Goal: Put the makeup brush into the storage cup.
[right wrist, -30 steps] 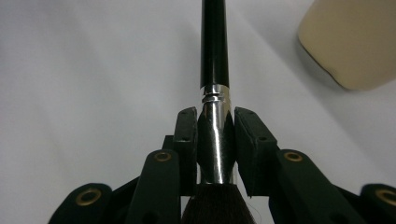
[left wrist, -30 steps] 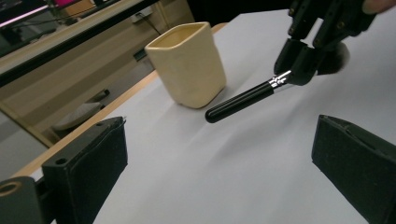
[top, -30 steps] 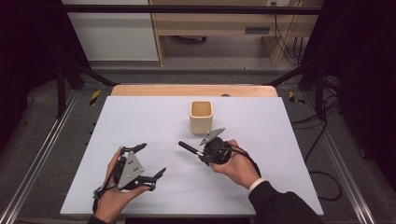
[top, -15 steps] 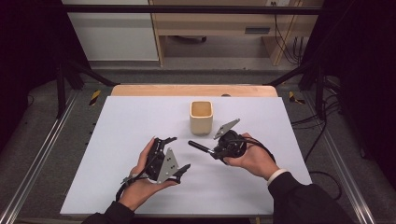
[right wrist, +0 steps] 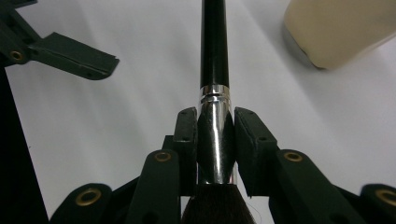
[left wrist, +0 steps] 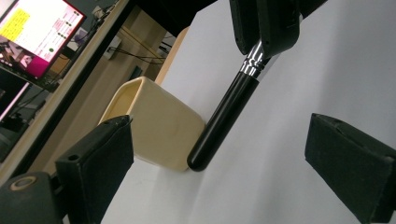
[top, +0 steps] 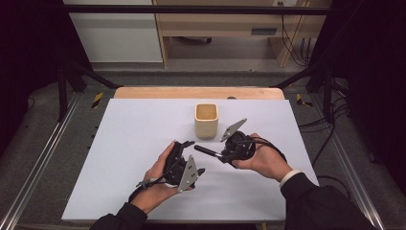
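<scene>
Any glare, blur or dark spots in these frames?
High view: table evenly lit, surroundings black. Left gripper view: brush handle sharp, near pads soft. Right gripper view: glare streak on the brush ferrule, cup blurred at the corner.

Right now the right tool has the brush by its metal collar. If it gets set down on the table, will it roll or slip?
Probably rolls: the brush handle looks round and smooth, and the table is flat. Likely slippery too, since the handle is glossy and the collar is polished where the right tool clamps it. It looks stiff and should not sag.
</scene>
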A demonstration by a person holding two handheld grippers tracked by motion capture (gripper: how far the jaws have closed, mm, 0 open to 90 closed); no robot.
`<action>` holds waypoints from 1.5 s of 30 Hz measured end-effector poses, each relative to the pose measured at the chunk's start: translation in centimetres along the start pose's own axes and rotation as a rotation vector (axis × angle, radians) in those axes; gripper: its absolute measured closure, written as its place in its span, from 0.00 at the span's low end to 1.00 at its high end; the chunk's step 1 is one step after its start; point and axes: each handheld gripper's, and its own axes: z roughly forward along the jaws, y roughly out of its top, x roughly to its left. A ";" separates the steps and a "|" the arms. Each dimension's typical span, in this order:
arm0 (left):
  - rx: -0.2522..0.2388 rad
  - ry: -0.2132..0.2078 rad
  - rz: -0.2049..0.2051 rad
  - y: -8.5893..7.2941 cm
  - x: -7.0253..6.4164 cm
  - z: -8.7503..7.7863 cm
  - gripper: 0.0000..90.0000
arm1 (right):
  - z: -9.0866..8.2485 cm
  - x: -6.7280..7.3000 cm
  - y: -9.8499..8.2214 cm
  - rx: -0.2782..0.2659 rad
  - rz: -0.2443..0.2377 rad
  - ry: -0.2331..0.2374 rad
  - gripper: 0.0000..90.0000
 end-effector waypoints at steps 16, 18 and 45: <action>0.062 -0.040 0.154 0.8 -1.1 1.3 0.22 | 0.1 0.9 1.1 0.025 -0.029 0.033 0.79; 0.070 -0.039 0.162 0.8 -1.2 1.5 0.24 | 0.1 1.0 1.2 0.029 -0.036 0.037 0.79; 0.096 -0.027 0.257 0.6 -2.1 2.2 0.63 | 0.3 1.4 1.6 0.043 -0.056 0.066 0.79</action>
